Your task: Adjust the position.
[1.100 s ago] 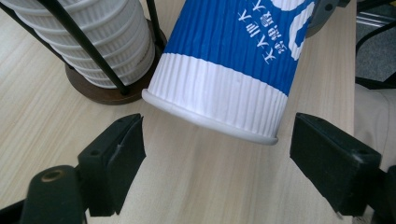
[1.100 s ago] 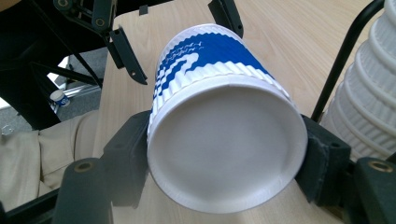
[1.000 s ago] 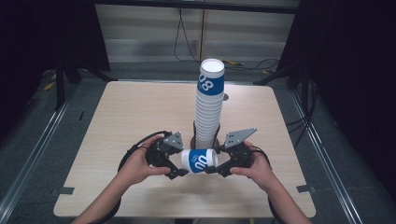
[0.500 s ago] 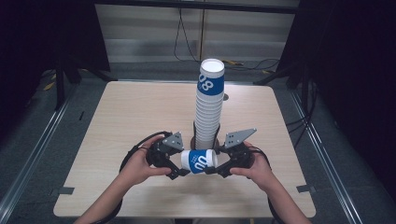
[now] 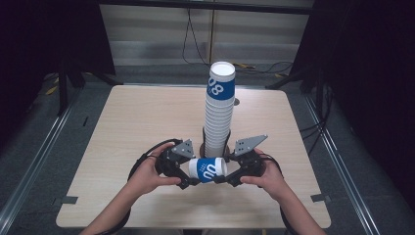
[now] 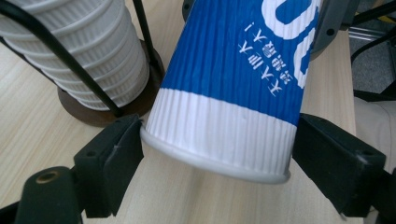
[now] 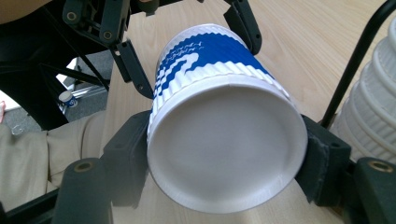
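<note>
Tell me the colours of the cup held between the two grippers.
Blue with white bands and white lettering; the cup shows best in the left gripper view.

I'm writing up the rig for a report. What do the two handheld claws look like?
Both the left claw and the right claw are black, each with a grey three-cornered plate on top and a black cable trailing behind. Their jaws are blocky matte black with small round holes. The forearms are bare, with no sleeves in the high view.
</note>
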Demonstrator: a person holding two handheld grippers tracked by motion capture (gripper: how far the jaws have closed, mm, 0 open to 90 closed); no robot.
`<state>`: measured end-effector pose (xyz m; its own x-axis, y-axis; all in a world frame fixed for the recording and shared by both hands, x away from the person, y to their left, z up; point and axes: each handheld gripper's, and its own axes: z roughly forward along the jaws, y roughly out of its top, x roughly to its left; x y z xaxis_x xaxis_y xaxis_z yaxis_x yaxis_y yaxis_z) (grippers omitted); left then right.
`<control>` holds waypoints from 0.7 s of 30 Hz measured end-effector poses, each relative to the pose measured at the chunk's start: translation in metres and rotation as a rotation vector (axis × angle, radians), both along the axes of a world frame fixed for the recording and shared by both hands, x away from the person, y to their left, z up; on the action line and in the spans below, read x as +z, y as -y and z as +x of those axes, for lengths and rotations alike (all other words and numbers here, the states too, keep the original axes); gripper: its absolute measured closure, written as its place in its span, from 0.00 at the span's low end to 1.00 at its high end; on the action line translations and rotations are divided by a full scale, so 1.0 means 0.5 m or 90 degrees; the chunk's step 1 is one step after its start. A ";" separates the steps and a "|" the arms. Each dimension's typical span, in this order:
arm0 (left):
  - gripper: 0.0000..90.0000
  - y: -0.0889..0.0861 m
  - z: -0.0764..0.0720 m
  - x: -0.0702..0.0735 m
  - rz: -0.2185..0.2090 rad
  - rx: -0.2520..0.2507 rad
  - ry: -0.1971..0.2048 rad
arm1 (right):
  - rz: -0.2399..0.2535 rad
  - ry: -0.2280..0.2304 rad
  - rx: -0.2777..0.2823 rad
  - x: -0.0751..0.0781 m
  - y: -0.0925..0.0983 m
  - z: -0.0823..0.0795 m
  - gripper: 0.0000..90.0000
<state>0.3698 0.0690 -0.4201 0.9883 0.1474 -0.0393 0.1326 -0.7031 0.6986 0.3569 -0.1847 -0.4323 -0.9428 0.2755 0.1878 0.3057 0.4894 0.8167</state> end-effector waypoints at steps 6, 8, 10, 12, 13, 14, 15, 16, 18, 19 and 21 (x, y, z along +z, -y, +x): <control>0.17 0.003 0.000 -0.001 -0.004 -0.002 0.003 | 0.003 -0.002 0.000 0.000 -0.002 -0.001 0.32; 0.17 0.005 0.001 -0.003 -0.008 -0.003 0.004 | 0.001 0.001 0.001 0.000 -0.002 -0.001 0.32; 0.17 0.006 0.001 -0.005 -0.008 -0.003 0.002 | 0.000 -0.001 0.001 0.000 -0.002 -0.001 0.32; 0.17 0.007 0.002 -0.004 -0.006 -0.008 0.002 | -0.002 -0.001 0.003 -0.001 -0.002 -0.002 0.32; 0.17 0.007 0.002 -0.004 -0.004 -0.008 0.002 | -0.003 0.001 0.004 -0.001 -0.002 -0.001 0.32; 0.17 0.007 0.001 -0.002 0.000 -0.009 0.002 | -0.003 0.003 0.005 0.000 -0.002 -0.001 0.32; 0.17 0.008 0.002 -0.002 0.000 -0.012 0.003 | -0.002 0.001 0.003 0.001 -0.002 -0.002 0.32; 0.17 0.009 0.001 -0.001 -0.001 -0.011 0.002 | -0.002 0.001 0.003 0.001 -0.002 -0.002 0.32; 0.17 0.009 0.001 0.001 0.001 -0.011 0.003 | -0.001 0.001 0.005 0.003 -0.001 -0.002 0.32; 0.17 0.009 0.001 0.002 0.001 -0.011 0.001 | -0.002 0.003 0.005 0.004 -0.001 -0.002 0.32; 0.17 0.009 0.001 0.001 0.001 -0.014 -0.004 | -0.002 0.003 0.006 0.004 -0.001 -0.002 0.32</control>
